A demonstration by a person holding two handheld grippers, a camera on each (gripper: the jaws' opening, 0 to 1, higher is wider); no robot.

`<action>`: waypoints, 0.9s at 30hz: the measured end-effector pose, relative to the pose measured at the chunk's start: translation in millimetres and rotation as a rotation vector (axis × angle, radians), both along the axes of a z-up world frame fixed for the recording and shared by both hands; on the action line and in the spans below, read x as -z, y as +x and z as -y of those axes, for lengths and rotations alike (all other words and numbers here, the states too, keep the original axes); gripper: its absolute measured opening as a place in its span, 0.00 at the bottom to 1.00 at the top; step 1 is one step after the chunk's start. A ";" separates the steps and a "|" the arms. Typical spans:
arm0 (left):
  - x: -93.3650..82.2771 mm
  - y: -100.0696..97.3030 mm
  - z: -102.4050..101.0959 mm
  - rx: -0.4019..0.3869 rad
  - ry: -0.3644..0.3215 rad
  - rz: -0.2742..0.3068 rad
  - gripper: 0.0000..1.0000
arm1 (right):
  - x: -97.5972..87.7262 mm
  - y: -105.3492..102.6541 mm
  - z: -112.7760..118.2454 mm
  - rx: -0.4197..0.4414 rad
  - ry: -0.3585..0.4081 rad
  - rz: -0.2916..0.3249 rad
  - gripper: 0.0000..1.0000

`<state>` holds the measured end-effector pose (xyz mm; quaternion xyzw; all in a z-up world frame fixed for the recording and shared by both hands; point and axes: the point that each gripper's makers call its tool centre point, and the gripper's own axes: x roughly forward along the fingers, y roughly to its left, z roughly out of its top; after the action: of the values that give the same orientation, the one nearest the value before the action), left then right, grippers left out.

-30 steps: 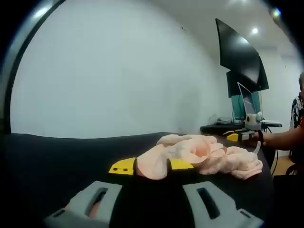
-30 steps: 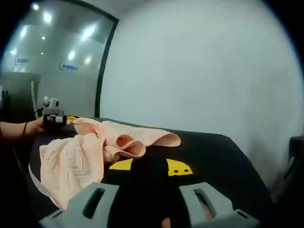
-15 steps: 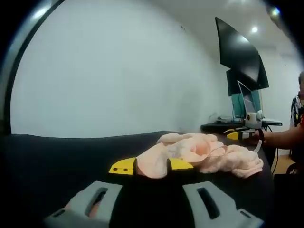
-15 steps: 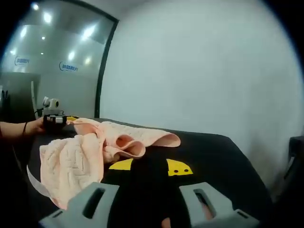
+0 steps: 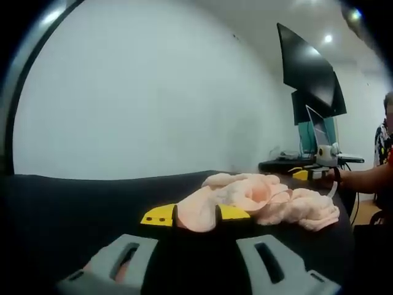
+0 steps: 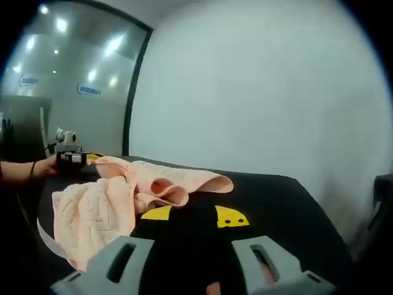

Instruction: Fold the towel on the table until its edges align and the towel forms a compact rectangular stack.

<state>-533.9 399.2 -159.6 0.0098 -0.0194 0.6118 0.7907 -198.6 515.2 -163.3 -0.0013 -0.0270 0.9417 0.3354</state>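
Clenched on a fold of the towel [image 5: 258, 200] was the left gripper [image 5: 196, 215]; the right gripper [image 6: 193, 215] hung released, towel just left of its tips.

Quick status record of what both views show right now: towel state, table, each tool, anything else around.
towel: peach towel, crumpled in a loose heap, not folded
table: black table, towel lying on it
left tool: left tool, yellow tips closed on a bunch of towel
right tool: right tool, tips apart, nothing between them, just short of the towel
background: white wall; dark monitors
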 end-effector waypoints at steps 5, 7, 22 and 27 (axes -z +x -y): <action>2.3 -0.7 -0.6 0.000 -0.008 -0.011 0.28 | -1.6 2.3 2.0 0.008 -0.007 -0.016 0.22; 2.9 -0.2 -0.7 0.002 -0.011 -0.013 0.28 | -2.4 1.3 3.0 0.001 -0.003 -0.020 0.22; 16.3 -41.3 -38.0 -0.038 -0.128 -0.216 0.26 | -0.4 1.7 2.3 0.002 -0.001 -0.015 0.22; 34.6 -42.7 -74.7 0.092 -0.173 -0.421 0.25 | -1.4 4.0 3.0 0.011 0.007 -0.017 0.22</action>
<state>-576.6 473.9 -194.3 0.0686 0.1978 0.5591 0.8022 -194.6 512.2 -161.9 0.0079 -0.0274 0.9398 0.3406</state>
